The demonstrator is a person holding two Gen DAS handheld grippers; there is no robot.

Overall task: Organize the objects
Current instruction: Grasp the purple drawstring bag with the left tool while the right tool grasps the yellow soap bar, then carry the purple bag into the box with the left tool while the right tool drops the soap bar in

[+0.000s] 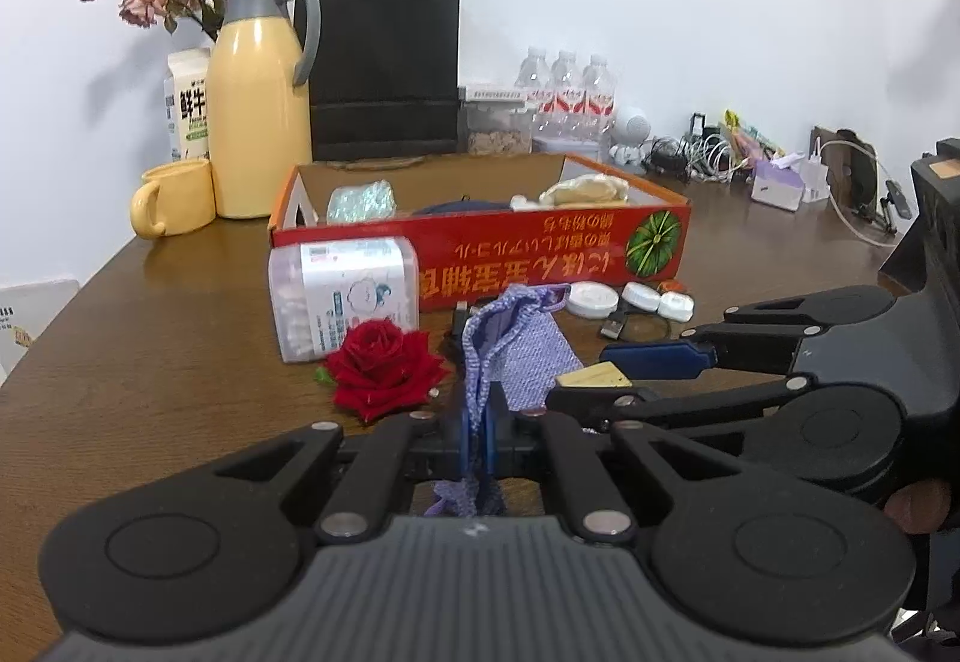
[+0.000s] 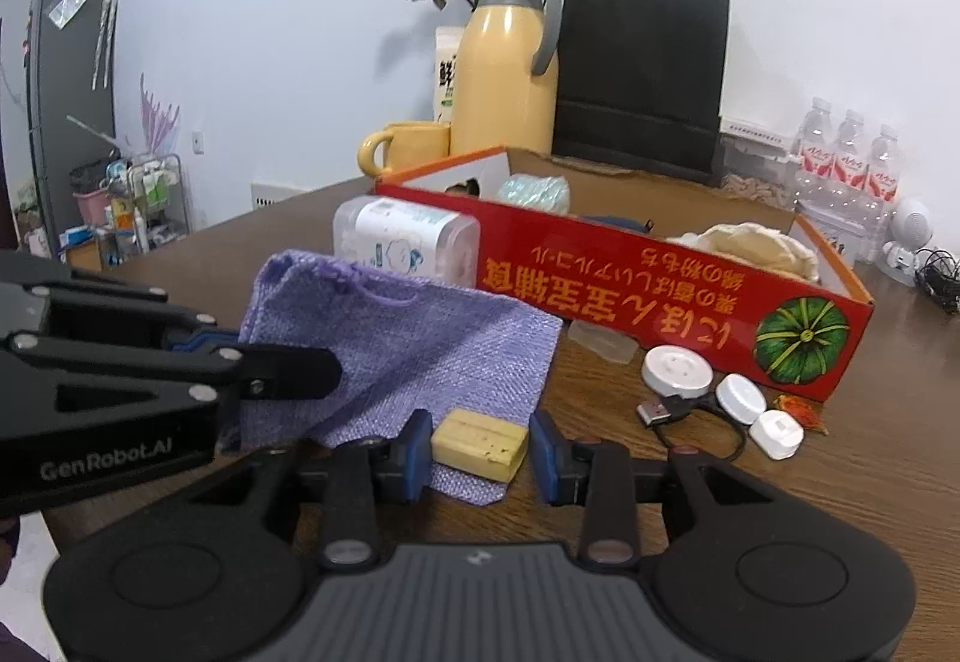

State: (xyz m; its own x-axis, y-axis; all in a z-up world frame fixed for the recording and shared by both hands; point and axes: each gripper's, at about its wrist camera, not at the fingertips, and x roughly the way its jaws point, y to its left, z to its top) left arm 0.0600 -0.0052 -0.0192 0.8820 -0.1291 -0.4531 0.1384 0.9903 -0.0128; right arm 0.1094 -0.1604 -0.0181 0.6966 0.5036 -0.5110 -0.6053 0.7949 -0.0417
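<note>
The left gripper (image 1: 478, 437) has its fingers pinching the purple pouch (image 2: 396, 338) near the counter's front edge; the right gripper (image 2: 480, 449) has its fingers flanking the yellow block (image 2: 479, 443), contact unclear; the red box (image 2: 660, 296), with orange script and a pumpkin picture, holds some items; the rose (image 1: 384, 368), white discs (image 2: 677, 371) and swab tub (image 1: 342, 299) remain outside; "GenRobot.AI" marks a gripper.

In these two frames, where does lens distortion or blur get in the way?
Left wrist view: fisheye bends the table edge; the purple pouch is blurred at the pads, dark vignette in the corners. Right wrist view: the red box bows; everything stays legible.
</note>
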